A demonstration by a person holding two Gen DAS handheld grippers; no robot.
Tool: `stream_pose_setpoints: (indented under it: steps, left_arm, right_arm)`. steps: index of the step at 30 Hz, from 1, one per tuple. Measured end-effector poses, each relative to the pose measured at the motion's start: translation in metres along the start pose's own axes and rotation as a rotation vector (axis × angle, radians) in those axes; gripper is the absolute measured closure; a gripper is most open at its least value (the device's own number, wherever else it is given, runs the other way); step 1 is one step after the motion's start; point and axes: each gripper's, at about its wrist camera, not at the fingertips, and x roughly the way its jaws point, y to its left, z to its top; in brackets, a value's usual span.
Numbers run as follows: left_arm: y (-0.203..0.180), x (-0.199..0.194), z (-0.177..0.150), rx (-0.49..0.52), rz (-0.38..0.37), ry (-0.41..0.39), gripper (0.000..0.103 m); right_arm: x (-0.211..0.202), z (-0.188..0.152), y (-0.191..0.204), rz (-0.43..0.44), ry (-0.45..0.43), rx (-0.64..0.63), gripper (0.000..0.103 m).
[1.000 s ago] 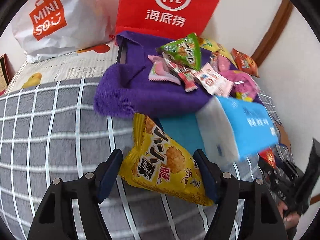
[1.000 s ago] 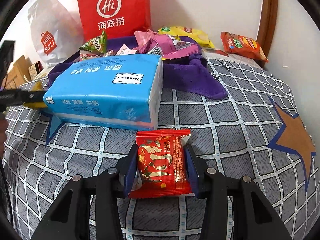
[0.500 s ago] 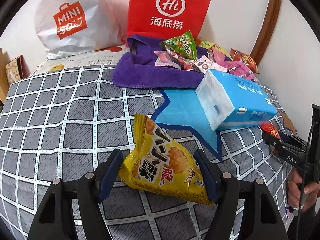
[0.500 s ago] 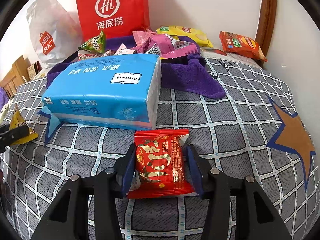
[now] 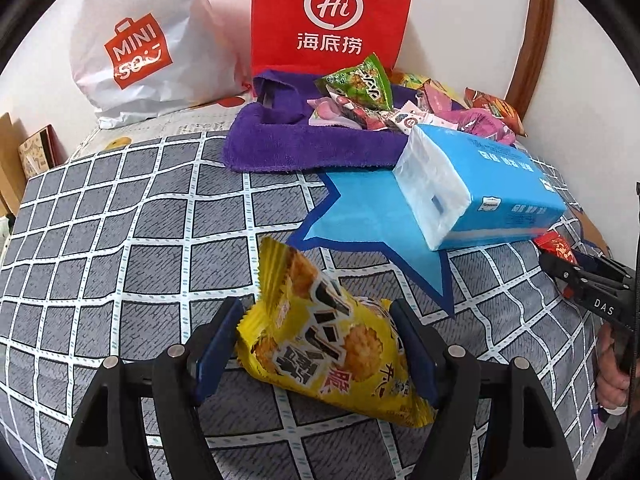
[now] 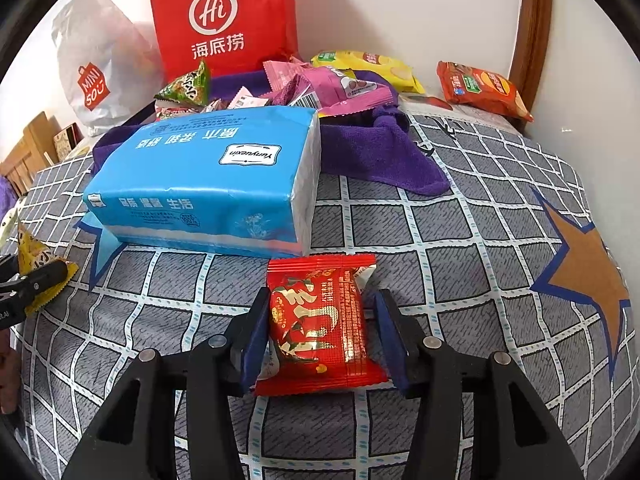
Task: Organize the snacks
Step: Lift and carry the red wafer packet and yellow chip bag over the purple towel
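Observation:
A yellow snack bag (image 5: 320, 344) sits between the pads of my left gripper (image 5: 316, 312), which is shut on it just over the checked bedspread (image 5: 140, 240). The same bag (image 6: 36, 264) shows at the left edge of the right wrist view. A red snack packet (image 6: 320, 328) lies flat on the bedspread between the jaws of my right gripper (image 6: 322, 300). Those jaws are open, with a gap between the right pad and the packet. In the left wrist view the right gripper (image 5: 572, 272) and the red packet (image 5: 558, 246) are at the far right.
A blue tissue pack (image 6: 208, 184) lies just beyond the red packet. Behind it a purple towel (image 5: 300, 140) carries a heap of several snacks (image 5: 360, 84). A red paper bag (image 5: 332, 16) and a white shopping bag (image 5: 136, 48) lean on the wall. Orange chips (image 6: 484, 88) lie at the back right.
My left gripper has drawn back from the purple towel with the yellow bag and come down close to the bedspread. The right gripper's jaws have widened off the red packet without moving away.

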Motion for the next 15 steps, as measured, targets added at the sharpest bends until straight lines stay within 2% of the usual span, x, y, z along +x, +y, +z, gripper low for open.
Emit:
stream_pose_setpoints:
  steps: [4, 11, 12, 14, 15]
  left_arm:
    - [-0.0012, 0.0, -0.0005, 0.004, 0.005, 0.001, 0.03]
    - [0.0, -0.0007, -0.0005, -0.006, -0.006, -0.003, 0.031]
    - [0.0008, -0.0012, -0.0007, -0.009, -0.011, -0.005, 0.032]
    - [0.0033, -0.0023, -0.0008, -0.018, -0.026, -0.01, 0.034]
    - [0.0057, -0.0033, -0.0009, -0.029, -0.032, -0.014, 0.036]
  right_arm:
    - [-0.0003, -0.0007, 0.0001, 0.007, 0.003, -0.004, 0.048]
    - [-0.0014, -0.002, 0.0011, 0.004, -0.001, -0.006, 0.048]
    - [-0.0018, -0.0022, 0.0012, 0.006, -0.002, -0.006, 0.048]
    - [-0.003, -0.0022, 0.0009, 0.008, -0.007, -0.005, 0.058]
    - [-0.0036, -0.0025, 0.0007, 0.01, -0.008, -0.001, 0.058]
